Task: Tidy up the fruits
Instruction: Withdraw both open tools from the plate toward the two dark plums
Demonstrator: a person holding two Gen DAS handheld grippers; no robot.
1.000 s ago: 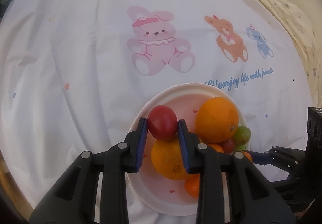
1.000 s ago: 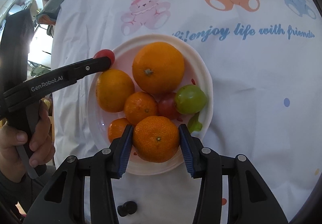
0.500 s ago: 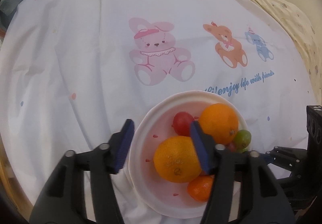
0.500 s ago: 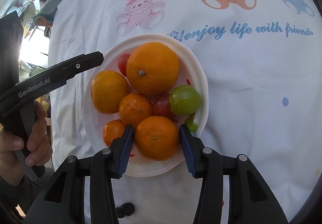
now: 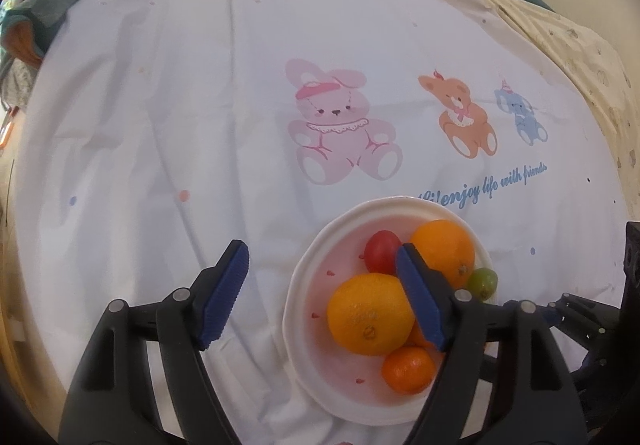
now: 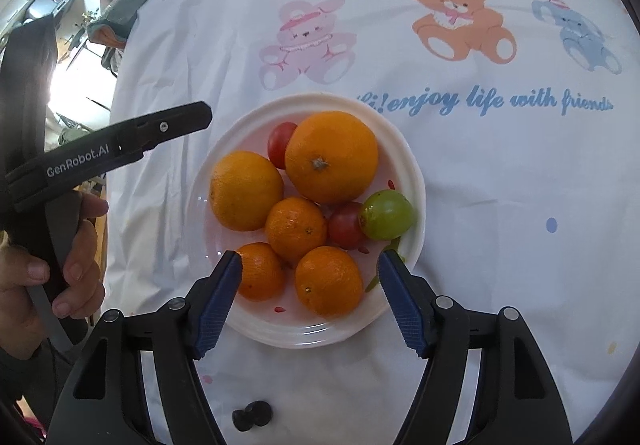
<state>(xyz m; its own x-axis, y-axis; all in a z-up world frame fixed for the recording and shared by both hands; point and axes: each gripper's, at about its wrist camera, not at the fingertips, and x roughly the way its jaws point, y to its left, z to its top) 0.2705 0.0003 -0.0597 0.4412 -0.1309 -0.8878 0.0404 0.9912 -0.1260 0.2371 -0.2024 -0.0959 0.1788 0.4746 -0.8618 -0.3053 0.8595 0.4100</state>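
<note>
A white plate (image 6: 416,181) on the printed cloth holds a big orange (image 6: 332,157), a second orange (image 6: 246,191), three mandarins, two red tomatoes and a green fruit (image 6: 386,215). My right gripper (image 6: 309,257) hovers over the plate's near side with its jaws opening; the nearest mandarin (image 6: 328,281) lies below between them, pads clear of it. My left gripper (image 5: 322,249) hangs above the plate's (image 5: 304,309) left rim, jaws opening and holding nothing. The red tomato (image 5: 380,251) rests on the plate by the big orange (image 5: 444,251).
A hand (image 6: 76,265) holds the left gripper's handle at the left. A small black object (image 6: 252,415) lies on the cloth near the front edge. Bare white cloth (image 5: 160,125) spreads left of and beyond the plate. A cream patterned cover (image 5: 580,45) lies at the far right.
The left gripper let go of the red tomato, which now lies on the plate, then opened wide and rose. The right gripper released the mandarin, opened and lifted a little.
</note>
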